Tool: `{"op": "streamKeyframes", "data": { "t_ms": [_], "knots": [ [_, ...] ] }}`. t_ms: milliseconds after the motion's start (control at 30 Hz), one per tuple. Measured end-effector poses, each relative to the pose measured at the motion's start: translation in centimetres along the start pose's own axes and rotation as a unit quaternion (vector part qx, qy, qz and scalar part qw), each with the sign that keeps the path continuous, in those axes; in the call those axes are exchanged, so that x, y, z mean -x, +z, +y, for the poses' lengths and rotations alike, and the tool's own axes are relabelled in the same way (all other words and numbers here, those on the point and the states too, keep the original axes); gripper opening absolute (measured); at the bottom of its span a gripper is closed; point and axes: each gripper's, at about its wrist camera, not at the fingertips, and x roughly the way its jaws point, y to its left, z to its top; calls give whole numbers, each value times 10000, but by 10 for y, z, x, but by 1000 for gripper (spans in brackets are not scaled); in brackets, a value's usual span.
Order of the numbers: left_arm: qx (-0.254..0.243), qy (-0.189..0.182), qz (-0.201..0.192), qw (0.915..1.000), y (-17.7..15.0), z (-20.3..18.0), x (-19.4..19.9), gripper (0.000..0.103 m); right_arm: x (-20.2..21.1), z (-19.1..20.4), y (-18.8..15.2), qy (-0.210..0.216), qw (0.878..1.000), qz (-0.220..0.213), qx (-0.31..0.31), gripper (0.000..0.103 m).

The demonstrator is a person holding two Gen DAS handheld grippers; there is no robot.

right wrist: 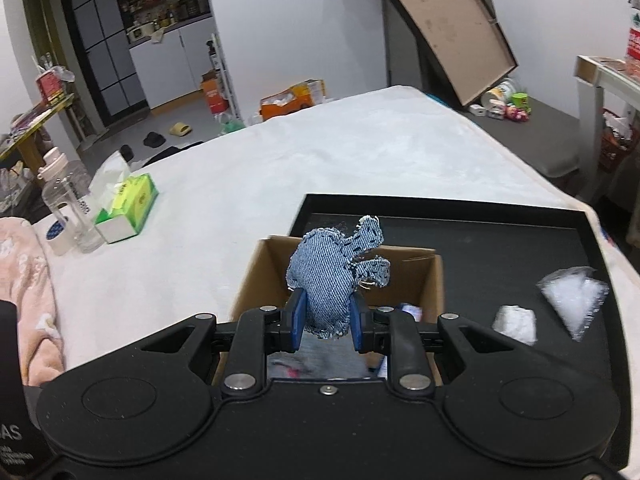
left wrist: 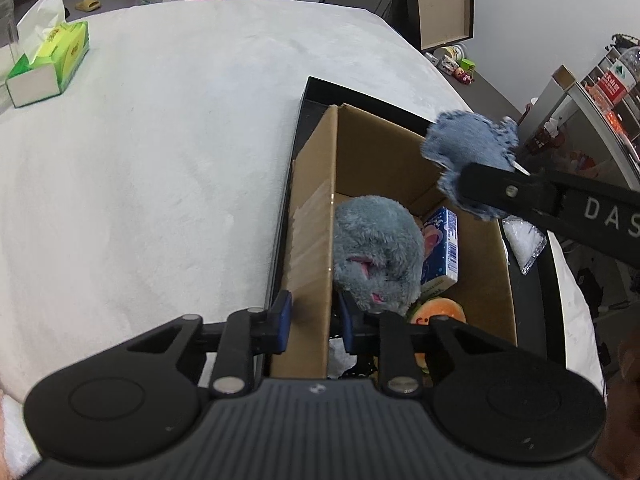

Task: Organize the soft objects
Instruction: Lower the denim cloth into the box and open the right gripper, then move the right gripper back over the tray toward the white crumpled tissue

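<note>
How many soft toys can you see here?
2: a denim toy pinched in the right gripper above the cardboard box, and a grey plush toy inside the box. Others may be hidden underneath.

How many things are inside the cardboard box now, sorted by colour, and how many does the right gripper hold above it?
Grey: 1, plush toy in the cardboard box
Blue and white: 1, small carton
Orange: 1, soft toy, partly hidden
Blue denim: 1, denim toy, held by the right gripper above the box
Total: 4 visible; more may be hidden beneath.
</note>
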Motion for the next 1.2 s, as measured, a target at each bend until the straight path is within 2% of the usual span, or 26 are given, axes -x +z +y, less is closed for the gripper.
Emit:
{"op": "streamKeyframes", "data": {
  "t_ms": [67, 133, 233, 400, 600, 867, 1200],
  "knots": [
    [66, -40, 23, 10000, 0, 3, 0, 22, -3, 5, 1, 120, 9999, 0, 29, 24],
    [141, -85, 55, 9998, 0, 7, -1, 22, -8, 9, 1, 342, 9994, 8, 61, 30],
    [176, -114, 76, 9998, -1, 9, -2, 22, -14, 12, -1, 267, 9994, 155, 175, 34],
    [167, -115, 80, 9998, 0, 10, -3, 22, -5, 4, -6, 189, 9996, 80, 195, 58],
    [123, -25, 76, 9999, 2, 7, -1, 22, 2, -12, -7, 86, 9999, 29, 144, 71],
    [-62, 245, -34, 9997, 1, -3, 2, 23, 14, -34, -6, -31, 9997, -140, 216, 82],
    [-241, 567, -131, 9980, 6, -20, 7, 27, 20, -71, -4, -20, 9998, -191, 110, 85]
  ]
}}
